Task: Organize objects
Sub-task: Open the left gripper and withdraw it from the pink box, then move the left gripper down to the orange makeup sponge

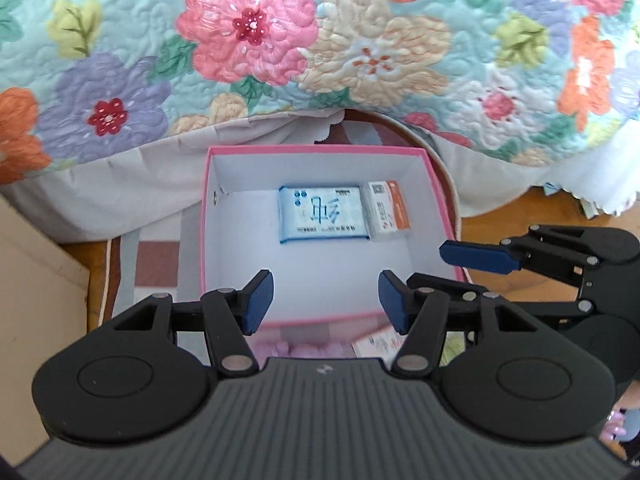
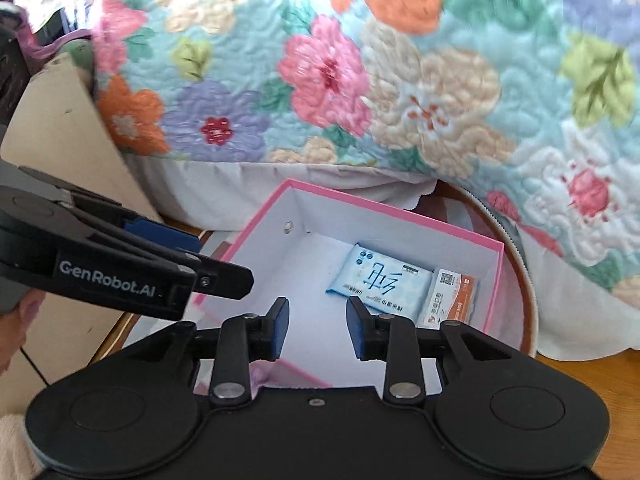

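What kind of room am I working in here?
Probably a bedroom at home: a floral quilt drapes over what looks like a bed, beside a wooden floor where the pink box sits.

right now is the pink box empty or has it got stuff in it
Not empty. The pink box is open on top and holds a blue packet and a white-and-orange packet, side by side against its far wall; the floor is otherwise bare.

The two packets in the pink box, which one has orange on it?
The smaller packet, lying beside the right wall of the pink box. It has an orange stripe along one edge; the bigger tissue pack touching it is blue and white.
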`<state>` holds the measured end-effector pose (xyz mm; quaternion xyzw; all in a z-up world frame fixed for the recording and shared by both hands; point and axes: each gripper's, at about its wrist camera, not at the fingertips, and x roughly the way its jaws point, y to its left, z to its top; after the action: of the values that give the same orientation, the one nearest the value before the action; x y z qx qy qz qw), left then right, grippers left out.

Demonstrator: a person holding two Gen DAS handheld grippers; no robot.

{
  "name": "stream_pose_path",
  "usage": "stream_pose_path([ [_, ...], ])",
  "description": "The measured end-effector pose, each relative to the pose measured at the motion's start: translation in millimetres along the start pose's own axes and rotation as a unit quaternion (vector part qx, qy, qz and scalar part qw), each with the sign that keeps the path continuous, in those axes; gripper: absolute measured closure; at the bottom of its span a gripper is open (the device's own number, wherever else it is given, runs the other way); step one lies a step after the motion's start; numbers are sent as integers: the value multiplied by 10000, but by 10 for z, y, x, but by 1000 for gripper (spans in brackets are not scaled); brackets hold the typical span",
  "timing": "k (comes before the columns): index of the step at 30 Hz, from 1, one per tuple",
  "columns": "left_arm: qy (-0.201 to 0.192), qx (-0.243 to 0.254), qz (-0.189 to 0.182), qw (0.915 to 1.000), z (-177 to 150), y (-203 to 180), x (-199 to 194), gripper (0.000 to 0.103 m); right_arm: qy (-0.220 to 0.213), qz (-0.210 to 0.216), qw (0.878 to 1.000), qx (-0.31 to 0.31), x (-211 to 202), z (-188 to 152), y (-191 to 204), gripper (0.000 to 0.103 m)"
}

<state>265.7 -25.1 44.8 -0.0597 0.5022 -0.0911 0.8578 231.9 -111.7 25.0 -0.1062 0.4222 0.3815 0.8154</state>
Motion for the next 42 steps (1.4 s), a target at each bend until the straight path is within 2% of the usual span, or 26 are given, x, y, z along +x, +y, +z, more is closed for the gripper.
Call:
stream_pose_path([
  [4, -22, 118, 140, 9998, -168, -82, -302, 44, 2, 74, 9999, -145, -308, -67, 115, 62],
  [14, 11, 399, 58, 9992, -657, -292, -930, 39, 134, 333, 9983, -458, -899, -322, 429, 54],
  [18, 81, 387, 100, 9992, -879, -319, -1055, 29, 211, 501, 9967, -598, -1075, -485, 554, 47],
  [21, 128, 429, 128, 9989, -1049, -323, -1115, 26, 255, 620, 9952, -720, -1170, -616, 637, 42],
  [24, 232, 481, 116, 9985, -1199, -326, -1133, 26, 310, 679, 9937, -834, -1235, -757, 714, 37],
  [32, 472, 695, 195, 9963, -1466, -364, -1046, 25, 491, 896, 9898, -994, -1287, -1026, 836, 35],
  [35, 556, 689, 182, 9959, -1548, -351, -940, 21, 569, 982, 9882, -1032, -1216, -1137, 849, 33],
  [37, 611, 675, 186, 9957, -1605, -339, -847, 13, 645, 1004, 9876, -1018, -1138, -1217, 851, 33],
  [42, 824, 705, 290, 9937, -1764, -286, -599, 10, 919, 1111, 9869, -719, -938, -1366, 821, 33],
])
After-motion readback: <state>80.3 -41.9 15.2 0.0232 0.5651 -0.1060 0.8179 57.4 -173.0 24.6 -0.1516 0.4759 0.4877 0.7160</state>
